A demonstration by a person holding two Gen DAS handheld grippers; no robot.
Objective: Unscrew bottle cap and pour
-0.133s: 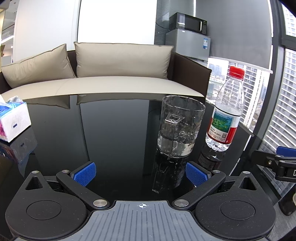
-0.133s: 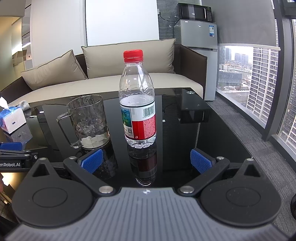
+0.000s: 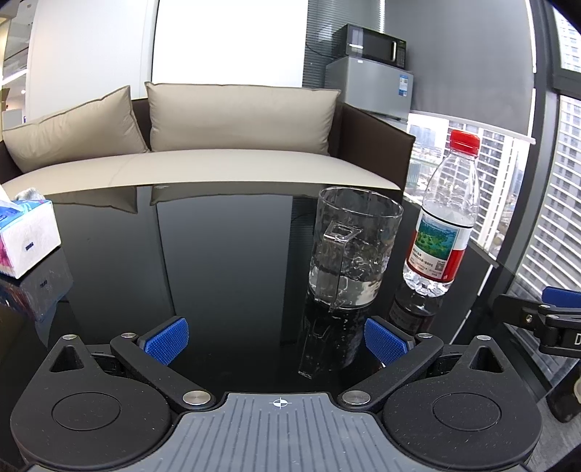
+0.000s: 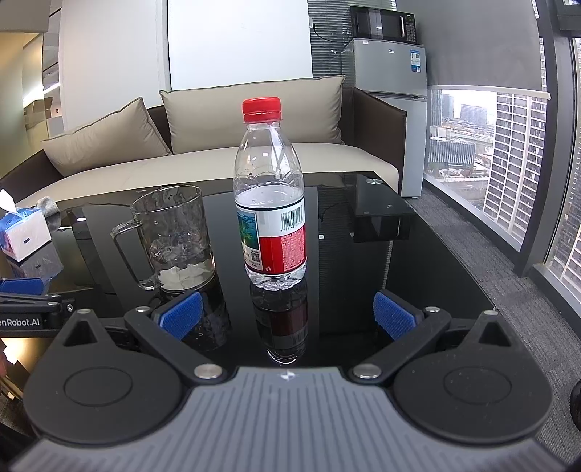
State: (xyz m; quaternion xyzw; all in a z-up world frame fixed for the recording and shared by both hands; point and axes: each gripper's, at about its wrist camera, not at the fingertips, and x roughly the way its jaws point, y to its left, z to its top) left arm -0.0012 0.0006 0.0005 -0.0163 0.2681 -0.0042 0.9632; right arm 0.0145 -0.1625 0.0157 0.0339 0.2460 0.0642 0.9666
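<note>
One plastic bottle (image 4: pixel 270 218) with one red cap (image 4: pixel 262 108) and one glass mug (image 4: pixel 174 237) stand on a single black glass surface (image 4: pixel 417 268), alongside one tissue box (image 3: pixel 25 237). Two hand-held grippers, the left hand-held gripper (image 3: pixel 279 339) and the right hand-held gripper (image 4: pixel 287 314), each show two blue pads (image 4: pixel 180 314). Behind are one sofa (image 3: pixel 236 169) with two cushions (image 3: pixel 239 116), one small fridge (image 4: pixel 386 65) and one microwave (image 4: pixel 383 23).

Beige sofa (image 3: pixel 225 170), windows (image 4: pixel 508 159), seemingly daylight.
</note>
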